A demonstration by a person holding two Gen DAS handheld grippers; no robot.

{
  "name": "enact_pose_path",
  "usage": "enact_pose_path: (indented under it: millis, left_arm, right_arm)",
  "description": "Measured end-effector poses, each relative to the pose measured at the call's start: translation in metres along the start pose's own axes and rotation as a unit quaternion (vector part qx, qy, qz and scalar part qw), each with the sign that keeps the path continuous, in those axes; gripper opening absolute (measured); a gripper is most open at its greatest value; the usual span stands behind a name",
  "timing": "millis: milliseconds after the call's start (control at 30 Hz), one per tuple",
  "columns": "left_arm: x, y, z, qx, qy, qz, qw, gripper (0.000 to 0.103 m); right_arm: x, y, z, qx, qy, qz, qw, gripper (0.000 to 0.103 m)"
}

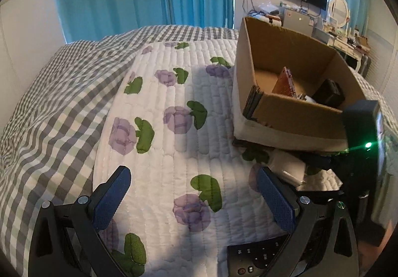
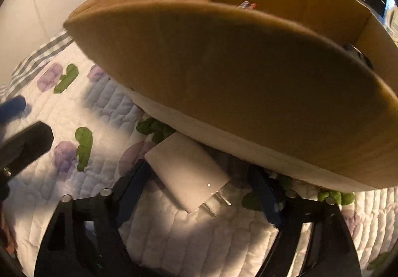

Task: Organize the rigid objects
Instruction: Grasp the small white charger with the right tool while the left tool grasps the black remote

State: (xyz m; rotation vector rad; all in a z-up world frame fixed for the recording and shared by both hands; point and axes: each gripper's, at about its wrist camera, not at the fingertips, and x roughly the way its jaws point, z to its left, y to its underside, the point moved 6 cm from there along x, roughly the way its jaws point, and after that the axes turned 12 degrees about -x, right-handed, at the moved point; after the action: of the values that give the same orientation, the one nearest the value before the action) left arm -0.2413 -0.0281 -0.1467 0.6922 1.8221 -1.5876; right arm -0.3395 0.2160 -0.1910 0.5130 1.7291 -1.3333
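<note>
Both pairs of fingers spread wide over the quilted bed [image 1: 169, 93].

The right gripper [image 2: 199, 172] straddles a white charger [image 2: 186, 172] without gripping it, the cardboard box [image 2: 236, 83] just beyond its tips. The left gripper [image 1: 194, 177] holds nothing; a black remote [image 1: 258, 259] lies by its right finger, the box ahead to the right.
</note>
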Motion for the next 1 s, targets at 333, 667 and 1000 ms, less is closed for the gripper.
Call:
enact_pose_path:
  millis: [333,667,1000]
  left_arm:
    - [0.007,0.007,0.001,0.007,-0.011,0.010,0.9999,0.103]
    - [-0.015,0.006,-0.004,0.006,0.005,-0.011,0.9999,0.103]
    - [-0.046,0.038,-0.035,0.096,0.040,-0.007,0.9946,0.103]
  right_arm:
    - [-0.015,0.005,0.004,-0.007,0.003,-0.016,1.000,0.054]
    - [-0.061,0.020,0.001,-0.014,0.023,-0.033,0.999,0.042]
    - [-0.156,0.062,-0.014,-0.020,0.082,-0.011,0.996,0.042]
